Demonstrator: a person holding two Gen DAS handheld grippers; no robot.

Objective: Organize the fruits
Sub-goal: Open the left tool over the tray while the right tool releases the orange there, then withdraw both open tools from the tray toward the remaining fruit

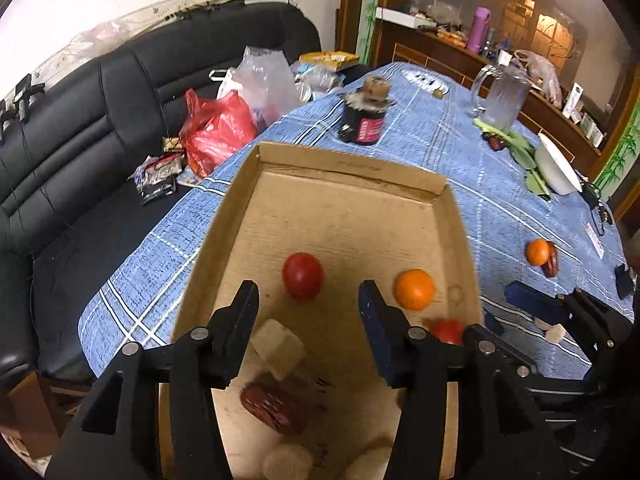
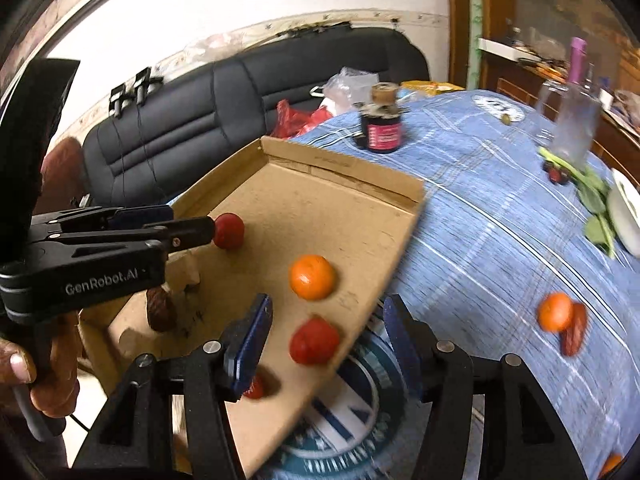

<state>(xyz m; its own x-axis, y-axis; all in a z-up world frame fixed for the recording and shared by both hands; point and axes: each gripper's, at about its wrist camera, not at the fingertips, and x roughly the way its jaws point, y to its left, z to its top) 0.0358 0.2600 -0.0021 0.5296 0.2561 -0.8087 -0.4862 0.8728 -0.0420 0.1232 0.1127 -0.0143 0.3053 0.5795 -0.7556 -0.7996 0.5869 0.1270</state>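
1. Left wrist view: the left gripper [image 1: 308,300] hangs over the cardboard tray [image 1: 352,168], its jaws standing moderately wide with nothing pressed between them. A pale, blocky chunk [image 1: 278,354] lies below the gap, beside the left jaw.
2. In the tray, a smooth red tomato [image 1: 302,275] sits at 12 o'clock from the jaws, a glossy round orange [image 1: 414,289] at 2 o'clock, and a second red fruit [image 1: 448,330] peeps out behind the right jaw. A wrinkled, dark-red date [image 1: 274,408] lies at 6 o'clock.
3. On the blue checked cloth of the desk [image 1: 460,152], at 3 o'clock, an orange outside the tray [image 1: 538,252] touches a dark-red fruit; both remain unsorted.
4. Right wrist view: the right gripper [image 2: 328,320] straddles the tray's near-right edge, jaws likewise half open and empty. A red fruit [image 2: 314,340] sits between them, untouched.
5. At 9 o'clock, the person's hand [image 2: 52,364] grips the left tool.
6. Risks, as I judge them: the tray is thin, matt, corrugated card with low walls, and its corner seems to overhang. A knock from either jaw could tip it. The round, slick fruits would then roll away. The tomatoes look soft-skinned, so a hard squeeze may bruise or burst them.
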